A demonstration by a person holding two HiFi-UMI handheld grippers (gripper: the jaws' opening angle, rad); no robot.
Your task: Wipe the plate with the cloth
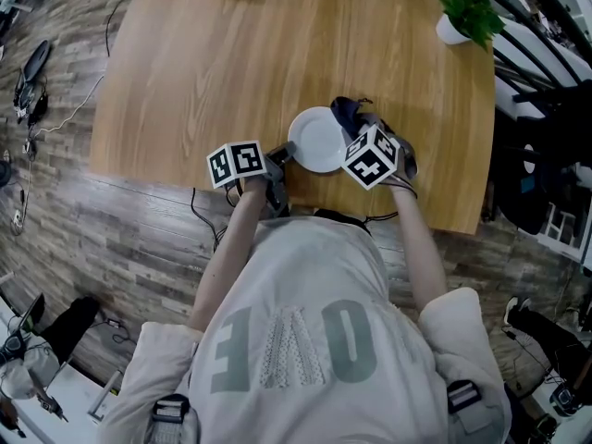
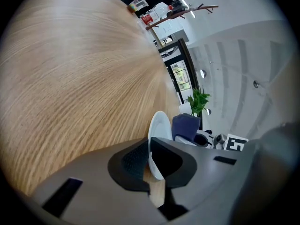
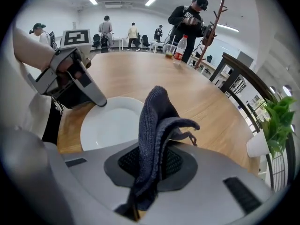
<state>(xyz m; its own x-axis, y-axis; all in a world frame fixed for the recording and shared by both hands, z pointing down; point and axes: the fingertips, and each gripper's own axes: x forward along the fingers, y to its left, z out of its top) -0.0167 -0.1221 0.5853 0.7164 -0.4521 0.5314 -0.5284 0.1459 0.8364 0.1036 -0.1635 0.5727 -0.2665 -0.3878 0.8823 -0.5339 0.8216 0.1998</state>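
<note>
Pinched tight in my right gripper [image 3: 146, 168], the dark cloth [image 3: 157, 121] stands at the edge of the white plate [image 3: 110, 125] on the wooden table [image 1: 231, 63], while my left gripper [image 2: 150, 162] is clamped on that plate's rim

Left gripper [image 1: 282, 157] tilted shallowly down, jaws clamped on plate [image 1: 317, 139] rim. Right gripper [image 1: 357, 129] pitched steeply down, jaws pinching cloth [image 1: 345, 111]. Both forearms reach forward.
</note>
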